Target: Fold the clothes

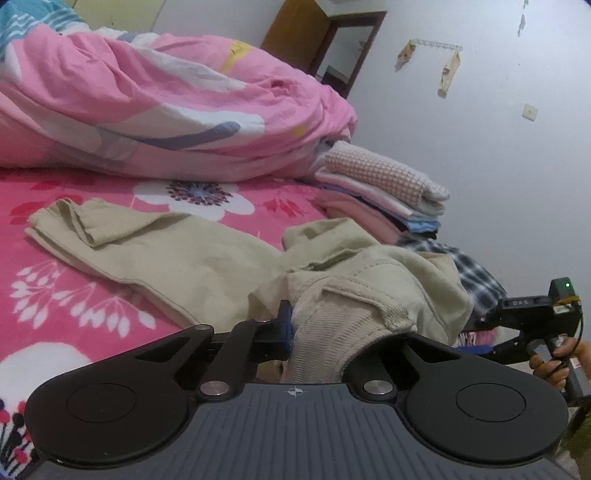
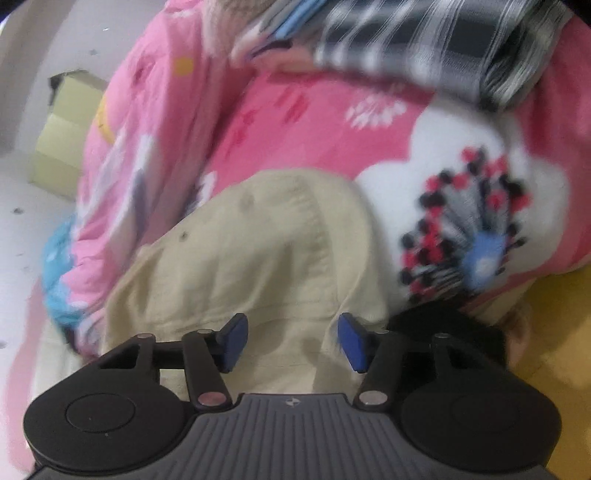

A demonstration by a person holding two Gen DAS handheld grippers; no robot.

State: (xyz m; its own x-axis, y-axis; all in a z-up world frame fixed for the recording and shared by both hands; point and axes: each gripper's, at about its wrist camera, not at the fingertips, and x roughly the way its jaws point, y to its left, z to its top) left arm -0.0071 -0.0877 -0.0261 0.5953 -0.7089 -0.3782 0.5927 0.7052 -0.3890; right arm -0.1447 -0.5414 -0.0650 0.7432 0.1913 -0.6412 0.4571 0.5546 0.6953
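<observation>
Left wrist view showed the left hand-held gripper (image 1: 332, 332) pinching soft, limp beige cotton trousers (image 1: 207, 258) at their ribbed waistband at 6 o'clock, the right hand-held gripper (image 2: 291, 341) gaping wide.

Setting: bedroom in a home. Evidence: bed spread with a pink floral sheet (image 1: 92, 295); bunched pink duvet (image 1: 155, 107) heaped along its far side; stack of folded clothes (image 1: 384, 192) at the bed's edge near the wall; beige trousers (image 1: 177, 251) laid out on the sheet; checked garment (image 1: 476, 273) beside them; white painted wall (image 1: 480, 147) with a hook rail (image 1: 439, 46) holding small cloths; wooden door (image 1: 295, 33) standing open at a dark doorway
</observation>
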